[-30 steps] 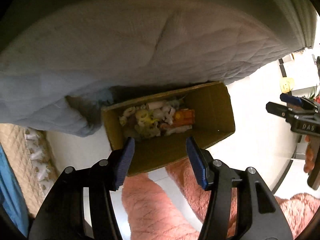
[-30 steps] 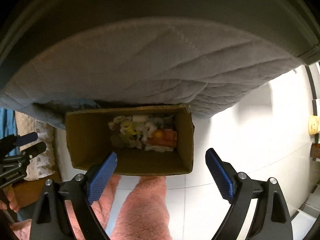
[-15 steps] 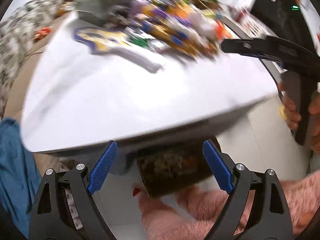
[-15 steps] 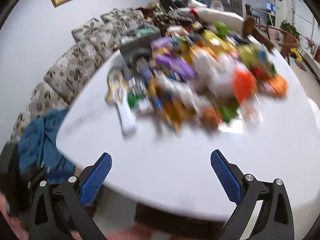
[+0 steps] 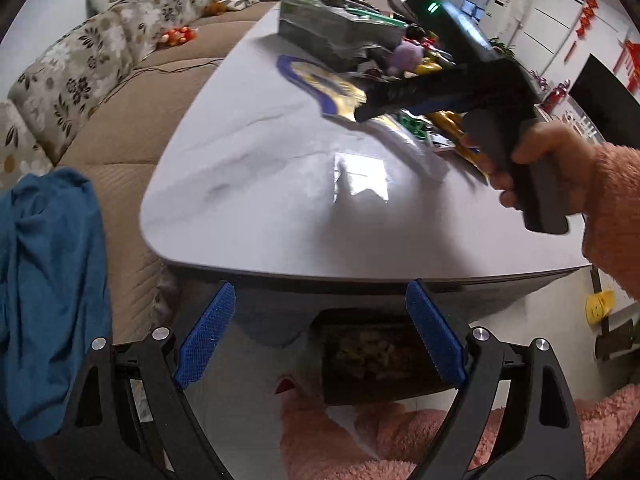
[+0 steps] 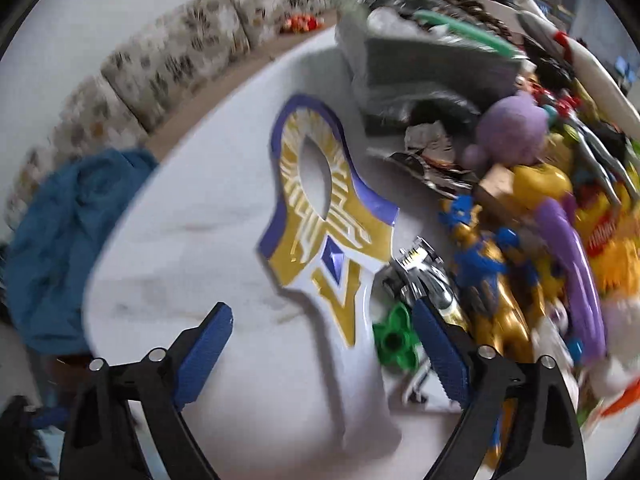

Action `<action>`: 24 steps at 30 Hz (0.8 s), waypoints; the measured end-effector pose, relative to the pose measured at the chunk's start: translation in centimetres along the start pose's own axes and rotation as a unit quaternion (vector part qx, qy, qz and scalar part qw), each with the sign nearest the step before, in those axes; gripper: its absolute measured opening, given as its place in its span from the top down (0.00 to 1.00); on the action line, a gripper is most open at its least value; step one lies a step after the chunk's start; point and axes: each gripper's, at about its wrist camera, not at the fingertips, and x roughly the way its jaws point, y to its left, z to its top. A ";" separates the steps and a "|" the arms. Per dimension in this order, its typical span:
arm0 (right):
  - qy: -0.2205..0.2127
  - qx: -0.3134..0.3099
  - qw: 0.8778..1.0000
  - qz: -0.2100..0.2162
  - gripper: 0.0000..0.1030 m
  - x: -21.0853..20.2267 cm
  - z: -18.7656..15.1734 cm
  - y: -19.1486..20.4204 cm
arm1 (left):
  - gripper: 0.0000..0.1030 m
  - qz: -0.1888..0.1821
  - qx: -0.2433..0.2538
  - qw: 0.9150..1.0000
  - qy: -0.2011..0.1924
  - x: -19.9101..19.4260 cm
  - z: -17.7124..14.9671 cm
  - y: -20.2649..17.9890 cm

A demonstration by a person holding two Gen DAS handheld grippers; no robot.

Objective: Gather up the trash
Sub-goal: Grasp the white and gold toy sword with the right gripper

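Observation:
My left gripper (image 5: 320, 336) hangs open and empty just off the near edge of the white marble table (image 5: 260, 184). Under that edge stands a cardboard box (image 5: 372, 356) holding scraps of trash. A hand in a pink sleeve holds my right gripper (image 5: 384, 96) out over the table. In the right wrist view the right gripper (image 6: 322, 352) has its jaws closing, with nothing gripped. The white handle of a gold-and-purple toy (image 6: 328, 240) lies below, between the pads. A crumpled shiny wrapper (image 6: 428, 152) lies further back beside a purple plush (image 6: 516, 128).
A dense heap of toys (image 6: 500, 272) covers the table's right side, with a green toy (image 6: 394, 336) by the right pad and a grey box (image 6: 420, 64) behind. A flowered sofa (image 5: 80, 64) and a blue cloth (image 5: 48, 280) lie left. Pink fuzzy clothing (image 5: 360, 440) is below.
Both grippers rose from over the cardboard box on the floor to the tabletop. The left jaws widened. The right gripper swung out over the toys, and its jaws have narrowed a little.

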 end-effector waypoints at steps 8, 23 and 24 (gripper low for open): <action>-0.015 -0.075 0.993 -0.089 0.45 0.9 0.0 1.8 | 0.17 0.007 -0.021 1.000 0.007 -0.2 -0.5 2.4; 0.037 -0.028 0.999 -0.026 0.65 0.8 1.4 1.1 | 0.17 -0.004 -0.015 1.000 0.009 0.4 -0.2 2.4; 0.028 -0.029 0.999 -0.029 0.65 0.2 1.1 1.2 | 0.17 -0.004 -0.018 1.000 0.008 0.4 -0.2 2.5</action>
